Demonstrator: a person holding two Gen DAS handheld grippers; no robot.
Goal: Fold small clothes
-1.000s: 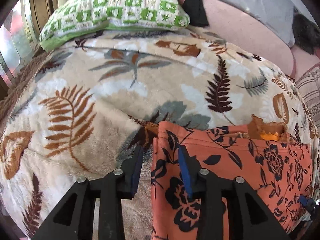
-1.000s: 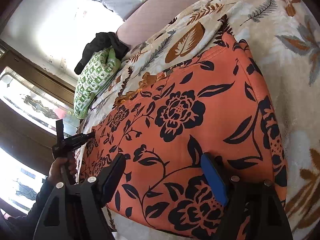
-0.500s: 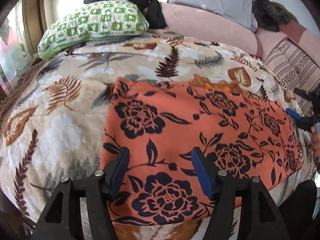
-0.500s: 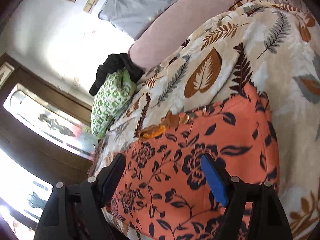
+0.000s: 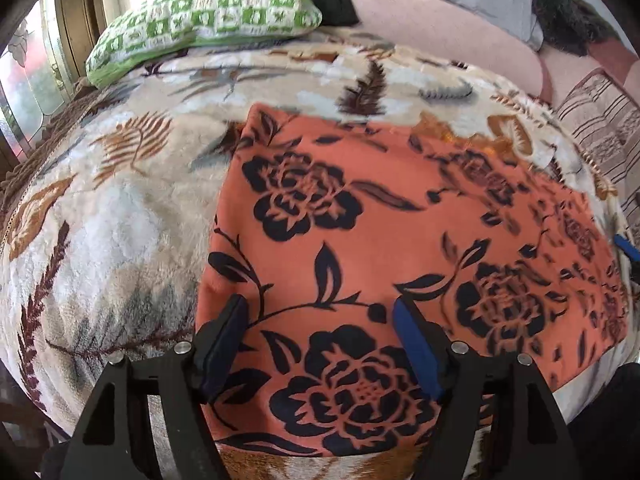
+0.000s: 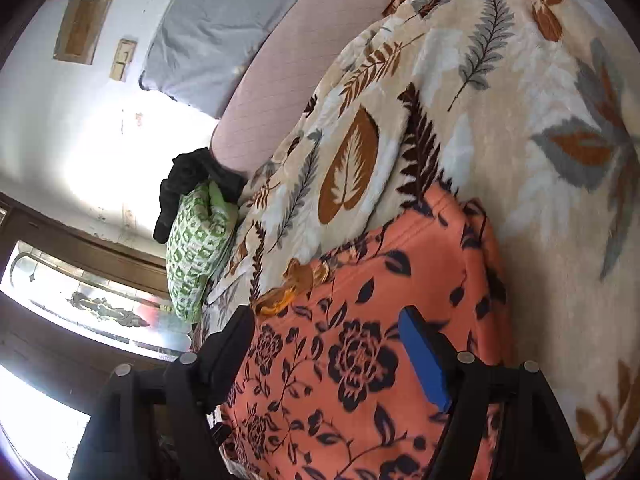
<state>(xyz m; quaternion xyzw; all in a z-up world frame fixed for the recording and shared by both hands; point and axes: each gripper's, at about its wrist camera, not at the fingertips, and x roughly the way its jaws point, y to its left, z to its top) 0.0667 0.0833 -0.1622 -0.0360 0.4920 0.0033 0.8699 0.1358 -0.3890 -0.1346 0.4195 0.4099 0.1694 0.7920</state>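
A: Two views, left wrist first. Where is the garment?

B: The orange floral garment [image 5: 400,248] lies flat on the leaf-print blanket [image 5: 120,220], filling the centre and right of the frame. Its long axis runs from lower left toward the right edge. The left gripper [image 5: 320,344] hangs over the near left end, released; its jaws have just been opening, with cloth showing under the gap but nothing pinched.

A: And what else shows there?

B: A green checked pillow [image 5: 208,12] sits at upper left, well apart. A blue tip at the far right edge may be the other gripper; too little shows to be sure.

A: Right wrist view?

B: The garment [image 6: 380,320] fills the lower centre, stretching away toward lower left. The right gripper [image 6: 328,344] hovers over its end, jaws spread, grasping nothing.

A: So which hand is nearer?

B: Each is close to its own end, I judge; a fold would likely bring one end over the other.
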